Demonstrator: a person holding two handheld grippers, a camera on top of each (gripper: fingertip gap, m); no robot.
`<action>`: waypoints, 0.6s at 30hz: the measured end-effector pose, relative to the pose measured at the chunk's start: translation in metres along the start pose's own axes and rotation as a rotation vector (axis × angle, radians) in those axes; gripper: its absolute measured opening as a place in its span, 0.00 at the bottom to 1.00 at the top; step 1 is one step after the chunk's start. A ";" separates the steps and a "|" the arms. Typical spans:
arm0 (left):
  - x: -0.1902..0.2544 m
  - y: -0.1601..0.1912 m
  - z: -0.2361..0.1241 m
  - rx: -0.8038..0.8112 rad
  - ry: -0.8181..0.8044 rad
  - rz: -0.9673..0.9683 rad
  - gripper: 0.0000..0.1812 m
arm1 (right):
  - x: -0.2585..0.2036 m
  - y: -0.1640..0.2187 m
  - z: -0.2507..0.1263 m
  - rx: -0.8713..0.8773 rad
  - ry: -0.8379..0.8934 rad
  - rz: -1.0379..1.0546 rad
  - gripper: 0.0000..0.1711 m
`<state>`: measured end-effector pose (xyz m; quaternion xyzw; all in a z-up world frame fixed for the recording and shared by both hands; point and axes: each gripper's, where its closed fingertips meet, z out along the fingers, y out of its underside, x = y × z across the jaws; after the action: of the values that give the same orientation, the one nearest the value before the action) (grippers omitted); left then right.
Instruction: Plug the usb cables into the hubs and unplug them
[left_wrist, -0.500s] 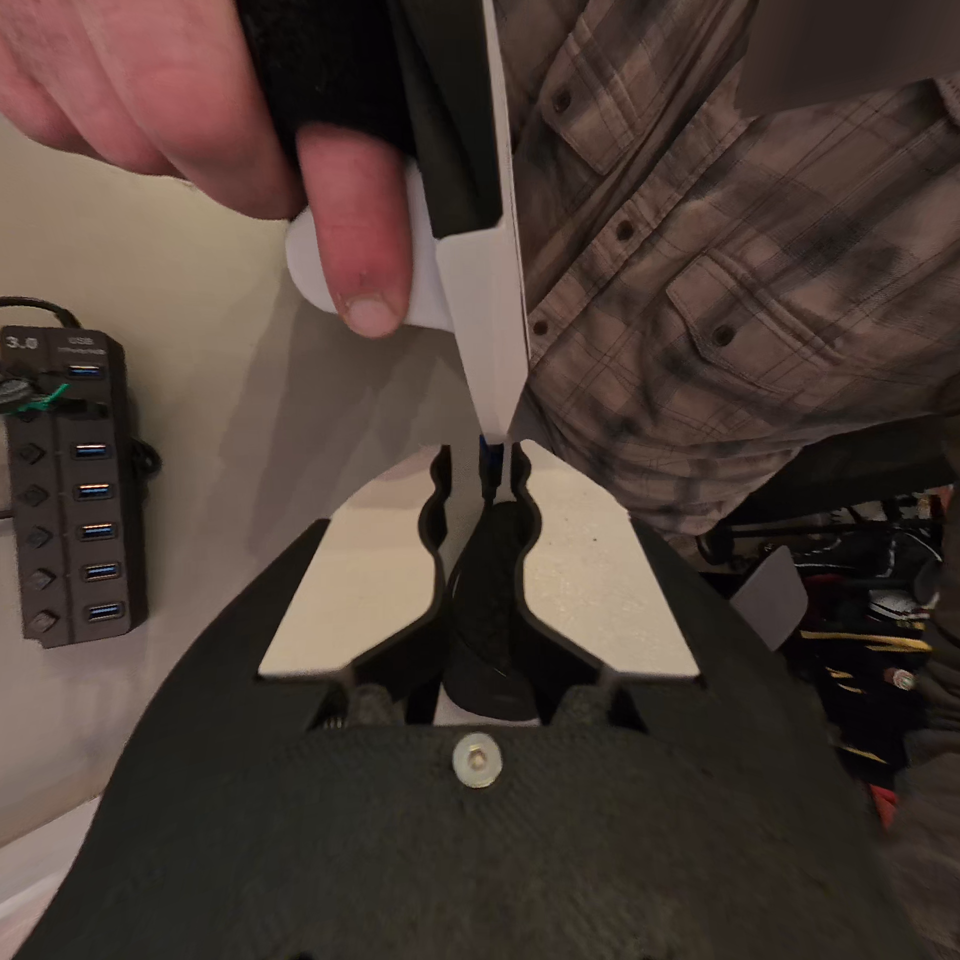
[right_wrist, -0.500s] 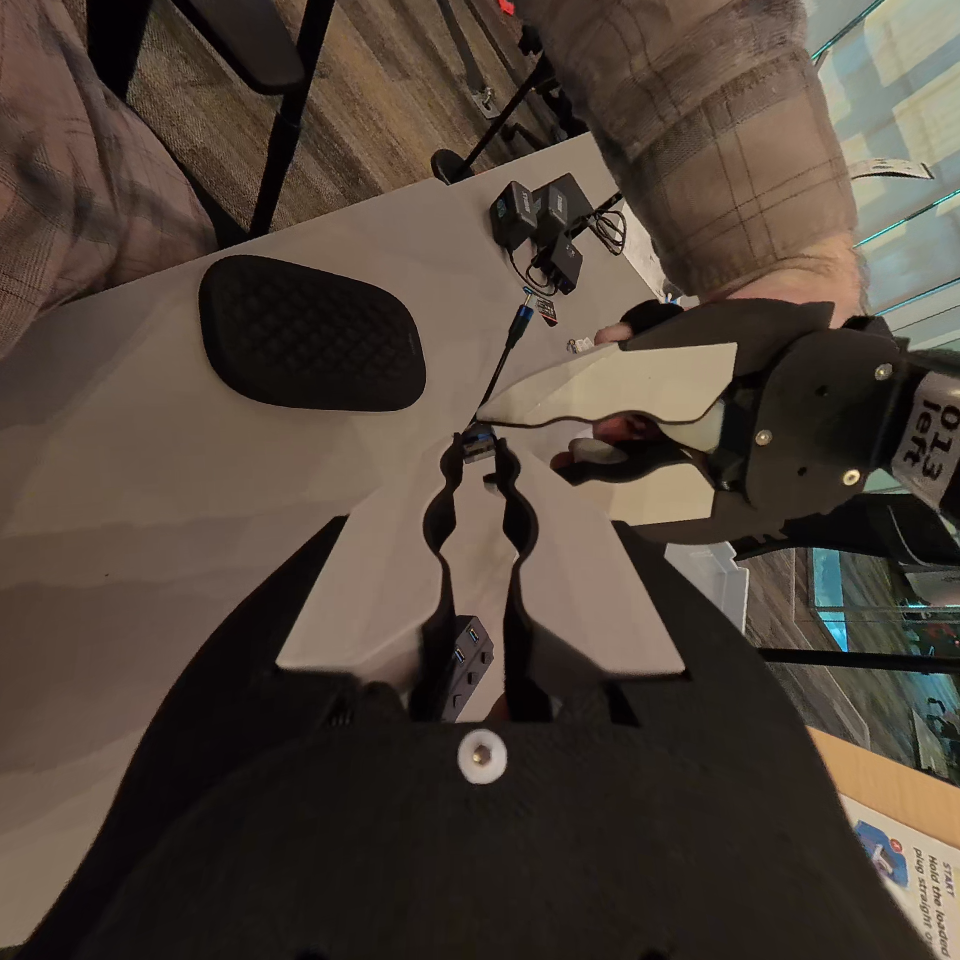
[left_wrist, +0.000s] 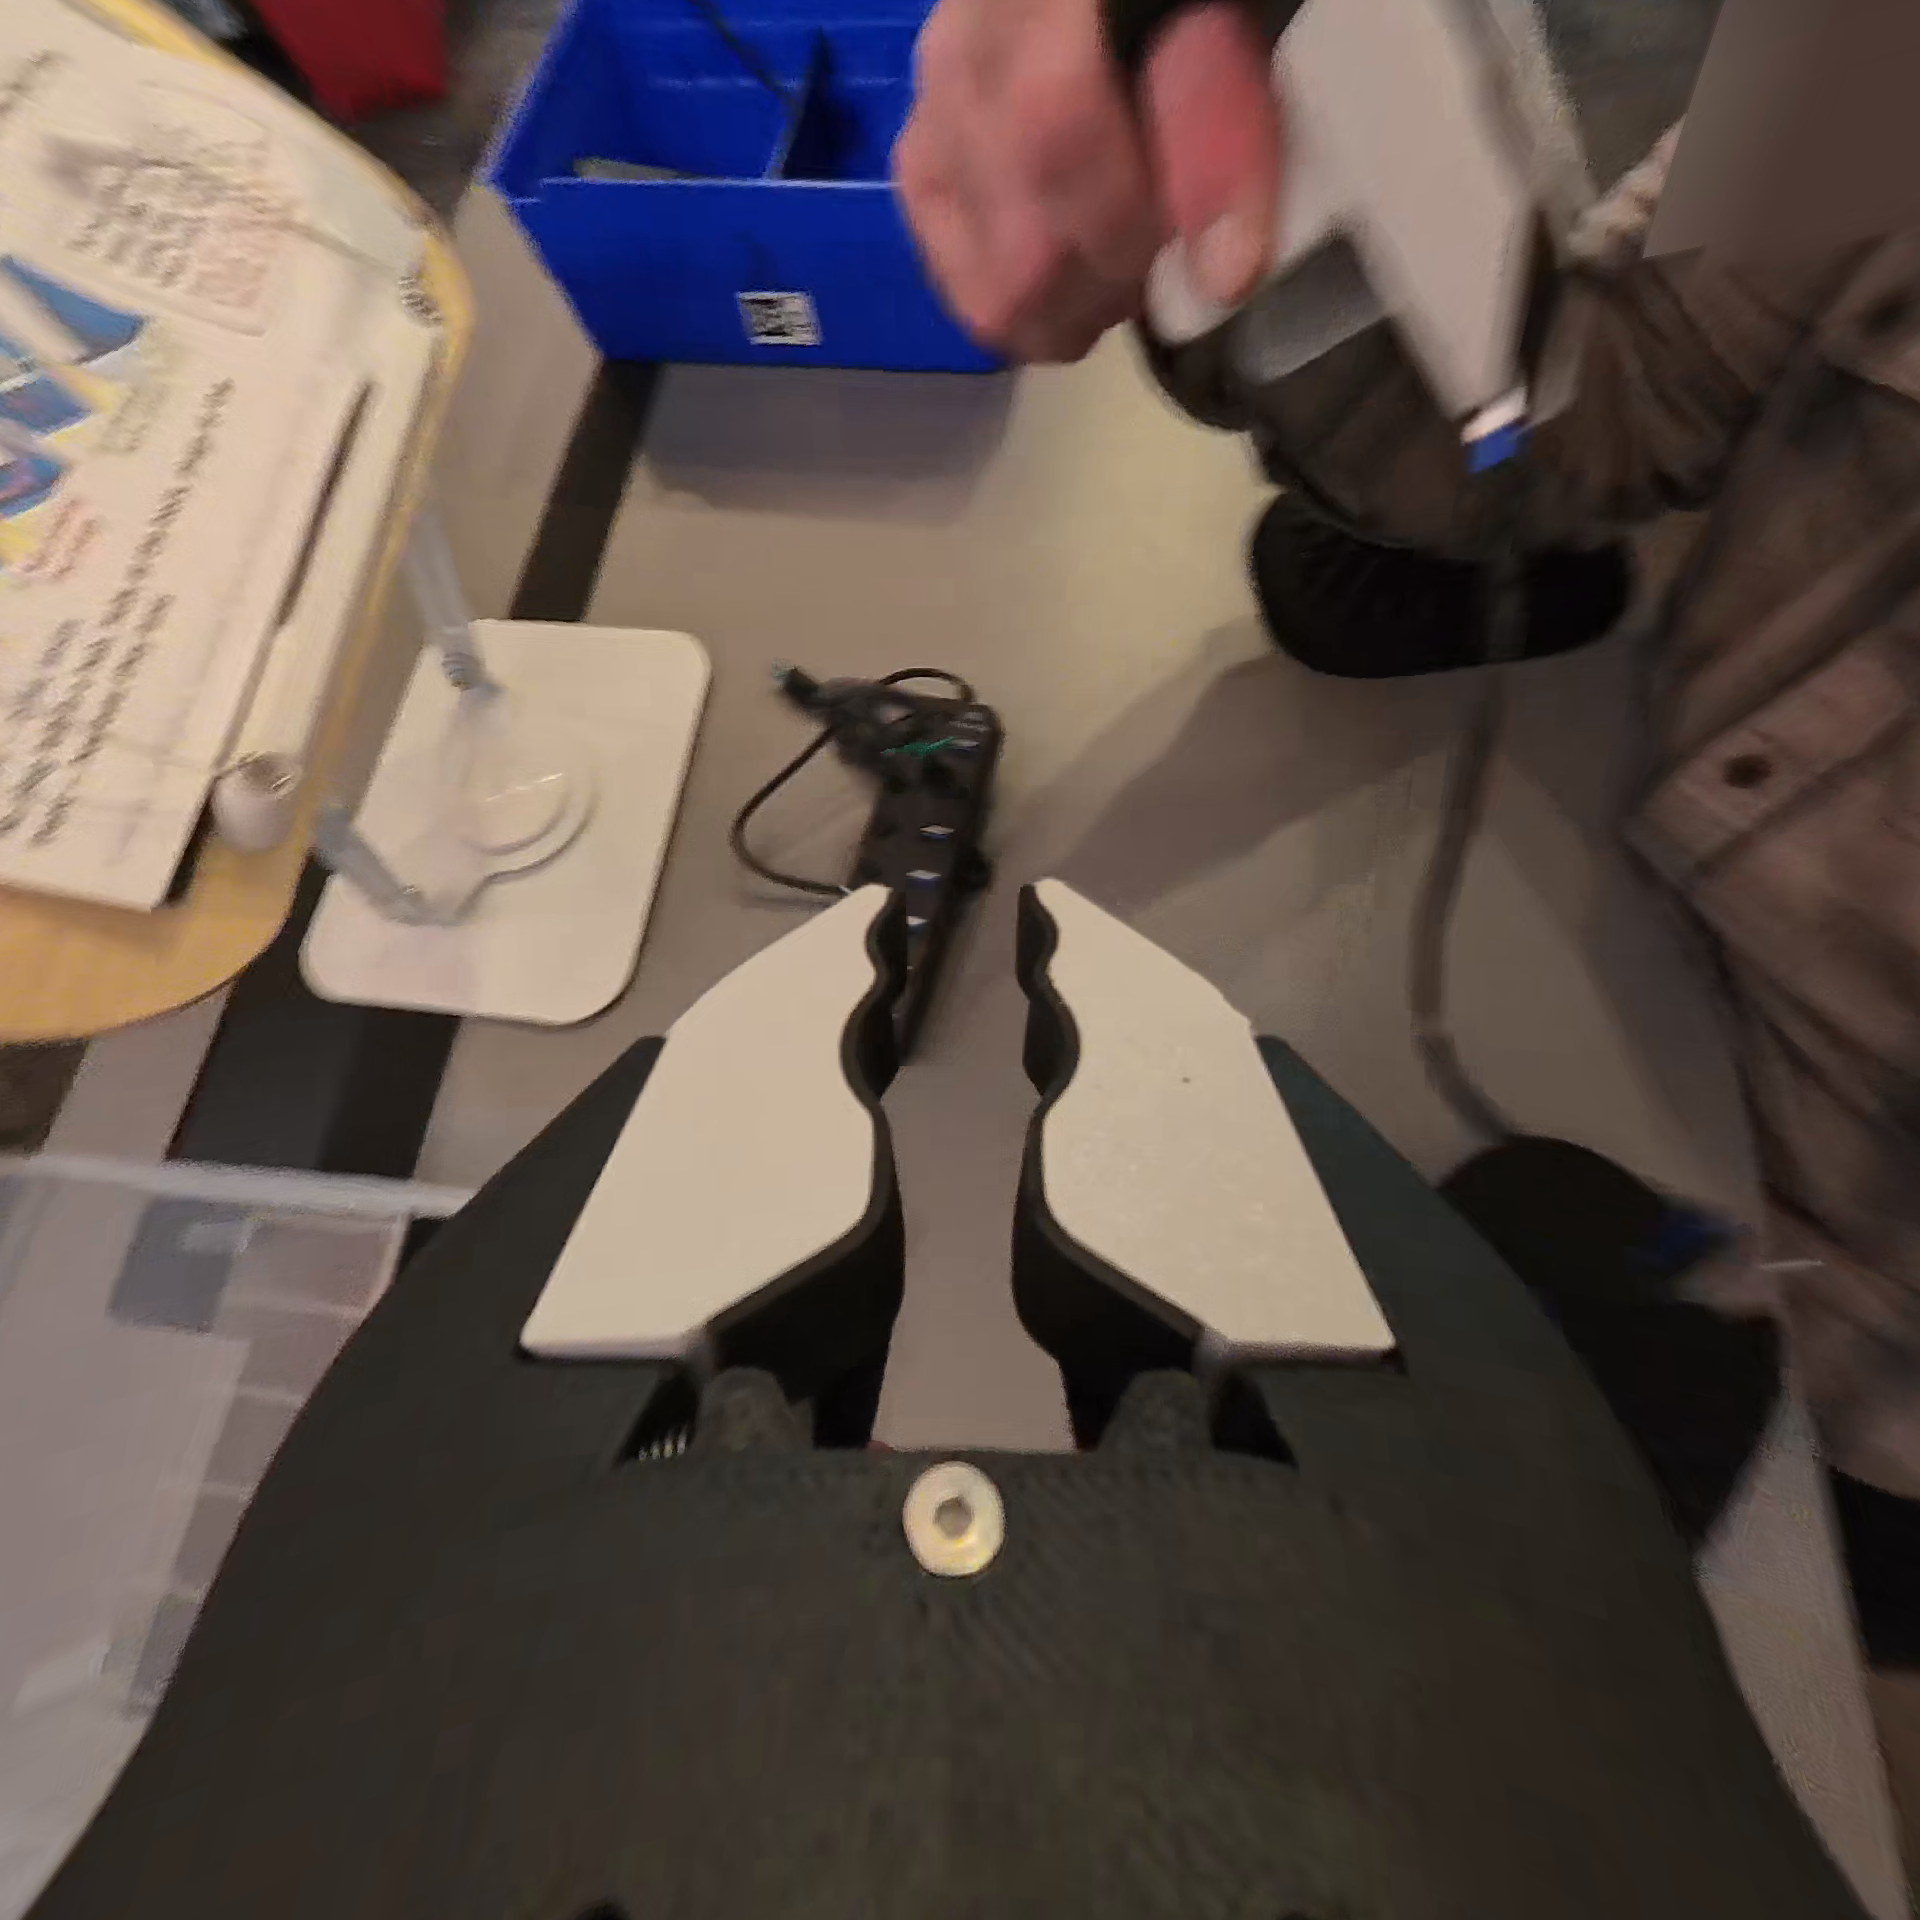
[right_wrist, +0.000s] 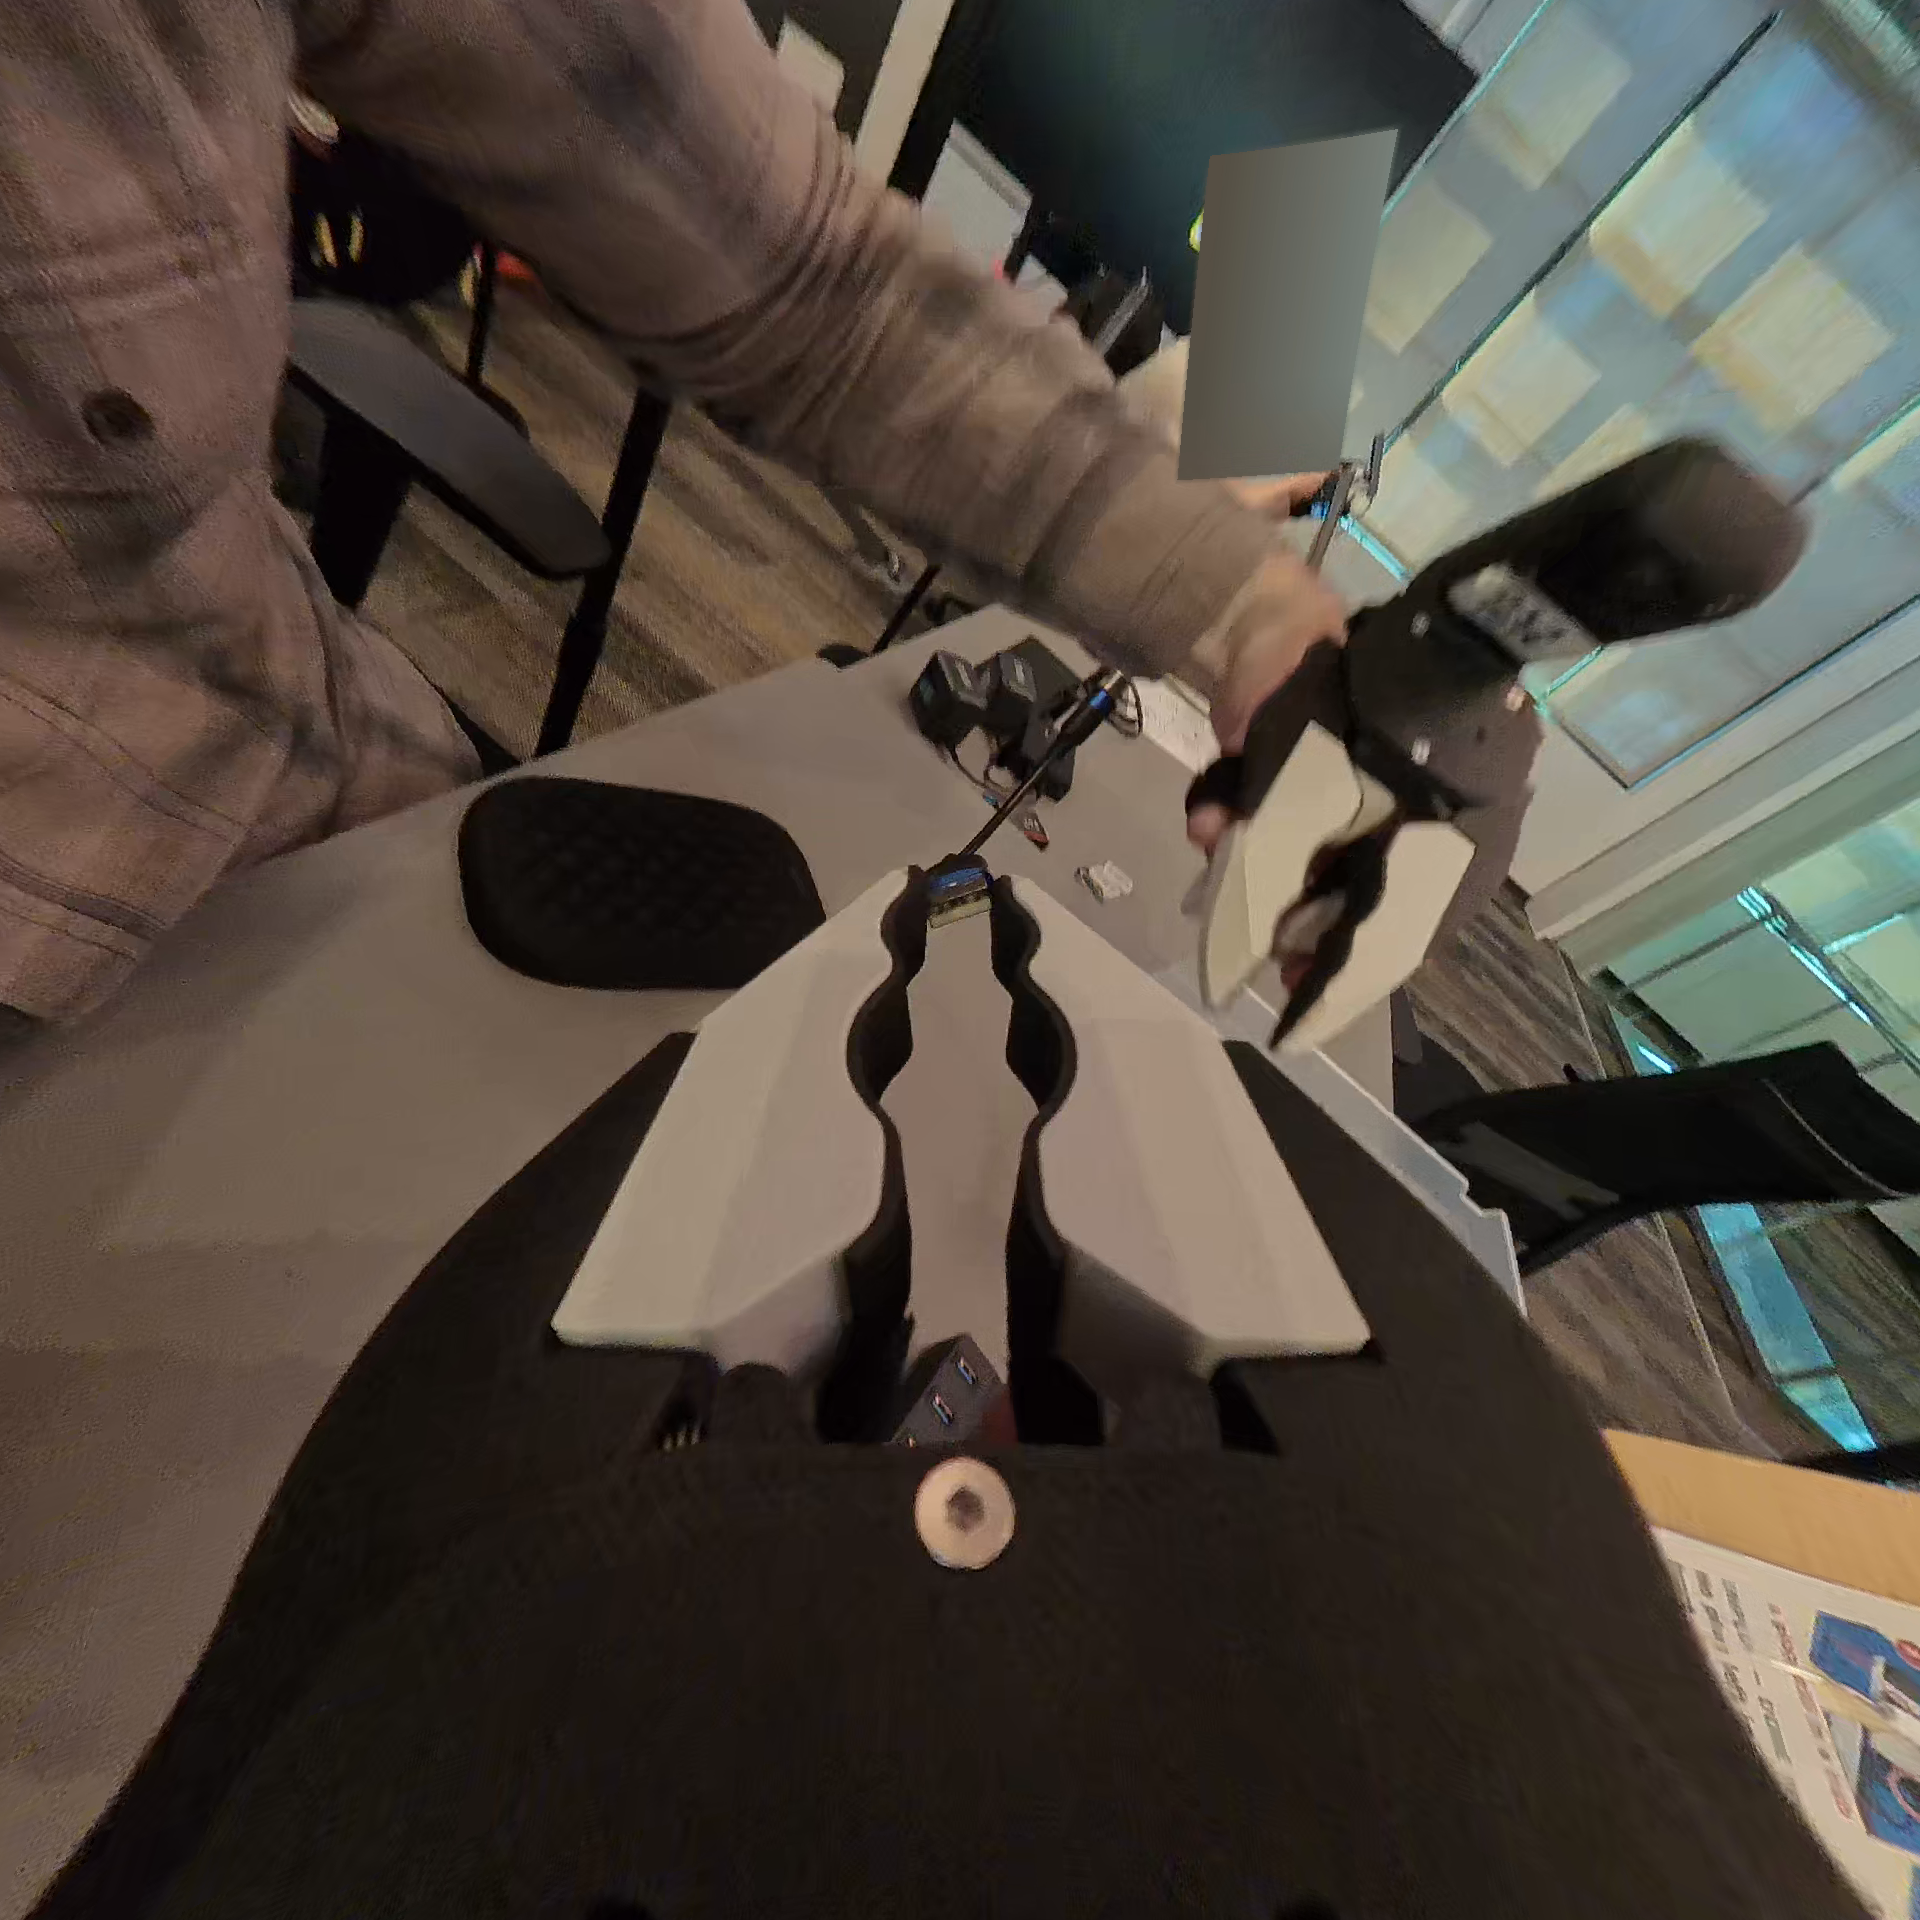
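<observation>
A: Left gripper?
B: Fingers apart, empty; the black hub lies at twelve o'clock.
A: Right gripper?
B: Clenched on the usb plug, its cable running to one o'clock.

Both the left gripper and the right gripper combine white finger plates with black bodies. The USB plug shows a blue insert in a silver shell on a black cable; the black USB hub carries blue ports, and a blue bin sits at 12 o'clock. The shirt is grey-brown plaid, the pad black with a diamond texture, and the table light grey.
</observation>
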<state>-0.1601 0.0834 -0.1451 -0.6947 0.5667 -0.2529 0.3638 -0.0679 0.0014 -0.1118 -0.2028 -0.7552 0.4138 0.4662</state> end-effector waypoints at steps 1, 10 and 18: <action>-0.013 0.009 0.002 -0.007 -0.064 -0.005 0.12 | 0.000 -0.005 -0.003 0.032 -0.001 0.001 0.06; 0.001 0.000 0.060 0.172 -0.278 0.147 0.23 | 0.028 -0.014 -0.027 0.220 0.105 0.094 0.06; 0.030 -0.055 0.052 0.474 -0.403 0.224 0.29 | 0.040 0.007 -0.037 0.192 0.136 0.201 0.06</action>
<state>-0.0802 0.0709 -0.1347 -0.5603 0.4815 -0.1936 0.6455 -0.0551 0.0493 -0.0882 -0.2594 -0.6545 0.5141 0.4899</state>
